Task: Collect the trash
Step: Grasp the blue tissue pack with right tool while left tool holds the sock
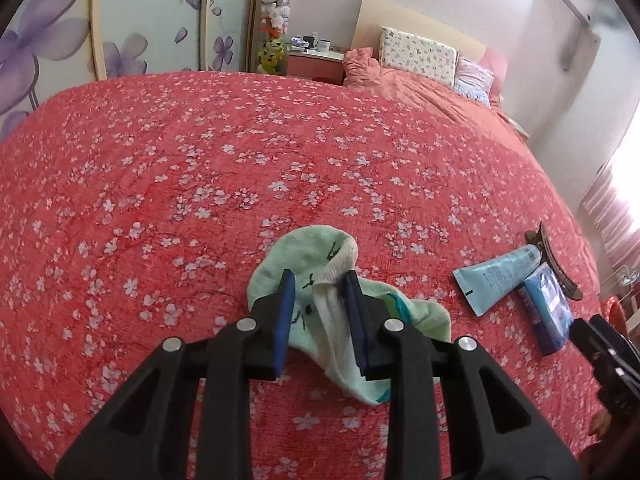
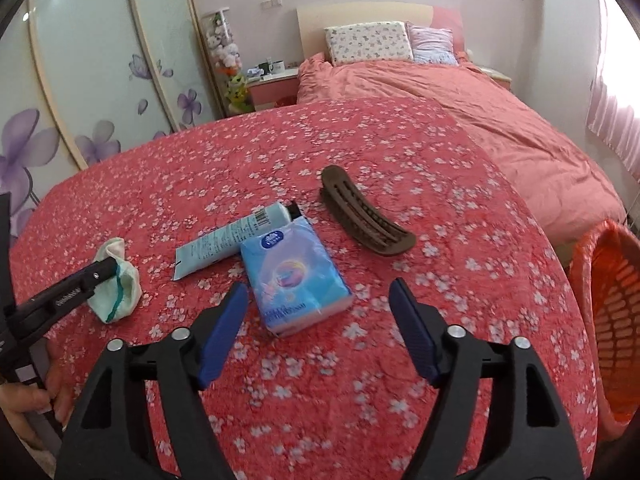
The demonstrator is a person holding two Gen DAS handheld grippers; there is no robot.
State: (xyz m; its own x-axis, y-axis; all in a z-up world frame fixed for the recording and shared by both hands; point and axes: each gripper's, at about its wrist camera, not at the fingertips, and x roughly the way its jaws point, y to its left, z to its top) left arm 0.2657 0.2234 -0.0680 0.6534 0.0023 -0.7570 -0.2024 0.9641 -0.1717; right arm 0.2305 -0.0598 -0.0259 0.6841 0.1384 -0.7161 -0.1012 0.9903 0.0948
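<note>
A pale green sock lies crumpled on the red flowered bedspread. My left gripper is shut on the sock, with bunched cloth pinched between the blue pads. The right wrist view shows that left gripper from the side, on the sock. A blue tissue pack lies in front of my right gripper. The right gripper's jaws stand open on either side of the pack's near end without touching it. A light blue tube lies against the pack's far left side.
A brown hair clip lies beyond the pack to the right. An orange mesh basket stands off the bed's right edge. Pillows and a pink quilt fill the far end. A hand holds the left gripper.
</note>
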